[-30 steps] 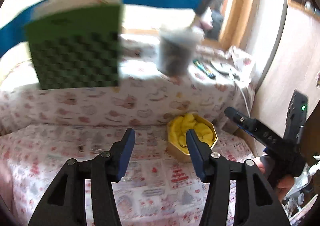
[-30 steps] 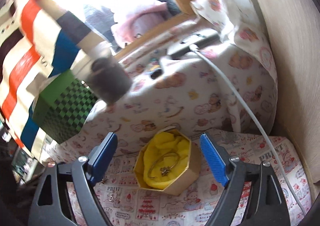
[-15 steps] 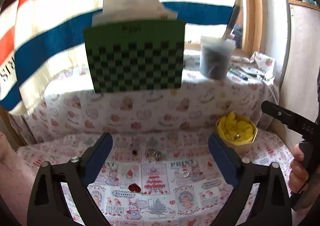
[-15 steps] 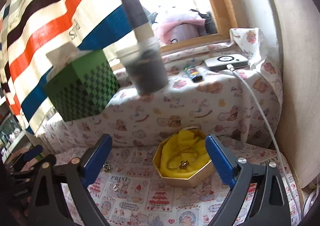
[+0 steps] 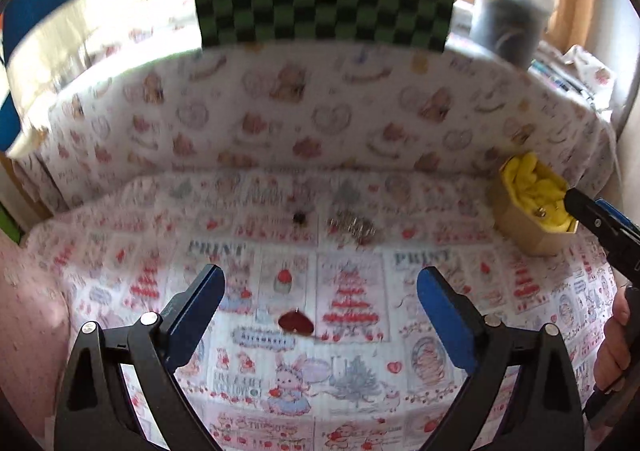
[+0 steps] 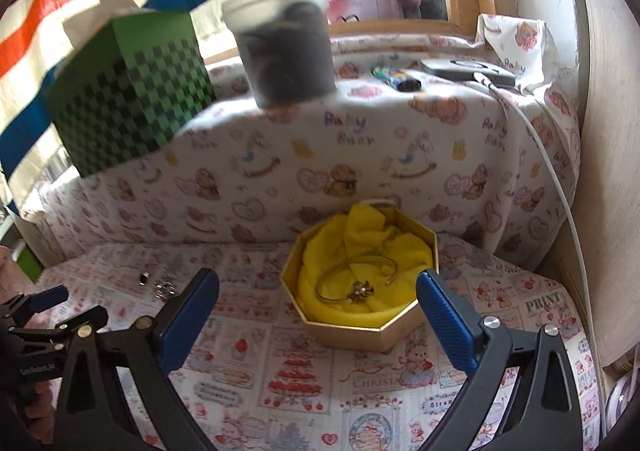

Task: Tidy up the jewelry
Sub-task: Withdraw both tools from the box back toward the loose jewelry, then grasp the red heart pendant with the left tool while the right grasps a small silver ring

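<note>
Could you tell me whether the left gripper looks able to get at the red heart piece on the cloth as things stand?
Probably yes: the left gripper is open, and the red heart piece lies uncovered between its fingers.

An octagonal gold box (image 6: 360, 325) is sitting open on the patterned cloth, lined with crumpled yellow fabric (image 6: 372, 251) on which a thin gold bangle (image 6: 352, 275) with a small charm is lying. Out on the cloth, a small cluster of silvery pieces (image 5: 352, 225) and a tiny dark piece (image 5: 299, 217) are lying close together. Nearer, a red heart-shaped piece (image 5: 296, 322) is lying flat, apart from them.
</note>
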`<state>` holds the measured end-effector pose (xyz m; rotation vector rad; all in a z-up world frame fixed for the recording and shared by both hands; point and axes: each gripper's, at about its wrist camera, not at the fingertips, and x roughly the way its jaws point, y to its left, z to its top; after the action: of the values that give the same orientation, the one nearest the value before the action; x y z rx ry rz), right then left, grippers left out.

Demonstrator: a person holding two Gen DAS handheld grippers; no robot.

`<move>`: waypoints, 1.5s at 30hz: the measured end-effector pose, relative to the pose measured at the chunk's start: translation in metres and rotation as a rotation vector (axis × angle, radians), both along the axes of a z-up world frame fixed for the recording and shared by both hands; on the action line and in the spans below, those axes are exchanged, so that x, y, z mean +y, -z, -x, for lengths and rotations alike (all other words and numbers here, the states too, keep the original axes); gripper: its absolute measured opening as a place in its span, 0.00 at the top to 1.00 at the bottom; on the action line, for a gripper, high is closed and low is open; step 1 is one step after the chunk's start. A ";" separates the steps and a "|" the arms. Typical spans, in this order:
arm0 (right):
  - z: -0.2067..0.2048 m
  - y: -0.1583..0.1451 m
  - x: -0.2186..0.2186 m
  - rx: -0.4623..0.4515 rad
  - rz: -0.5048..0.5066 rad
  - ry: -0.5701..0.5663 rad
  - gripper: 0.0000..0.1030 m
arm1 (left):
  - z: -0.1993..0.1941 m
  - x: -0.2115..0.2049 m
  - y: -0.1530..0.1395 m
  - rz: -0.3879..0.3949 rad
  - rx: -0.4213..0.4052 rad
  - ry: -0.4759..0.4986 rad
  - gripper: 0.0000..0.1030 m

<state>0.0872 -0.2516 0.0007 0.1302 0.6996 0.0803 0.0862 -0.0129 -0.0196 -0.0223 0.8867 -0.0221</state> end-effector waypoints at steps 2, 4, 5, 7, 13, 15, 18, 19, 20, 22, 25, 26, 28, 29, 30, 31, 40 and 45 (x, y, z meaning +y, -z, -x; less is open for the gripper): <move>-0.002 0.005 -0.001 0.015 0.006 0.010 0.04 | -0.003 0.005 0.006 0.046 0.037 -0.009 0.19; -0.003 0.007 -0.003 0.022 0.004 0.014 0.04 | -0.004 0.007 0.010 0.065 0.061 -0.016 0.22; -0.003 0.008 -0.003 0.025 0.006 0.015 0.04 | -0.004 0.008 0.011 0.066 0.067 -0.018 0.27; -0.003 0.010 -0.003 0.026 0.013 0.017 0.04 | -0.004 0.009 0.013 0.068 0.082 -0.017 0.33; -0.002 0.011 0.003 0.026 0.048 0.014 0.04 | 0.002 0.005 0.015 0.015 0.138 0.028 0.54; -0.001 0.013 0.005 0.029 0.057 0.008 0.04 | 0.000 0.005 0.018 -0.001 0.155 0.020 0.55; -0.002 0.014 0.007 0.032 0.067 0.006 0.04 | -0.006 0.008 0.028 -0.002 0.193 0.007 0.55; -0.002 0.013 0.007 0.032 0.067 0.004 0.04 | -0.009 0.010 0.031 0.013 0.201 0.000 0.56; -0.002 0.013 0.007 0.034 0.068 0.002 0.04 | -0.011 0.014 0.034 0.030 0.212 -0.011 0.63; -0.002 0.013 0.006 0.034 0.067 0.004 0.04 | -0.015 0.019 0.040 0.044 0.243 -0.033 0.74; -0.001 0.012 0.005 0.033 0.065 0.004 0.04 | -0.014 0.023 0.039 0.048 0.241 -0.036 0.77; -0.001 0.012 0.005 0.032 0.065 0.003 0.04 | -0.013 0.023 0.038 0.054 0.233 -0.036 0.77; 0.000 0.012 0.007 0.032 0.066 -0.004 0.04 | -0.012 0.023 0.034 0.056 0.211 -0.036 0.77; 0.001 0.011 0.008 0.033 0.068 -0.009 0.04 | -0.010 0.023 0.030 0.058 0.196 -0.034 0.77; 0.002 0.011 0.010 0.036 0.069 -0.020 0.04 | -0.007 0.027 0.027 0.064 0.179 -0.031 0.77; 0.003 0.010 0.013 0.035 0.066 -0.039 0.04 | -0.005 0.028 0.022 0.072 0.153 -0.026 0.77; 0.008 0.035 0.096 0.157 0.138 -0.268 0.31 | 0.009 0.030 -0.009 0.067 -0.013 -0.038 0.77; -0.010 0.056 0.116 0.300 0.109 -0.309 0.57 | 0.004 0.039 -0.007 0.055 -0.018 -0.076 0.77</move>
<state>0.0971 -0.1356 -0.0549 -0.0732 1.0181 0.3227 0.0820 0.0263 -0.0125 -0.1069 0.8667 0.0243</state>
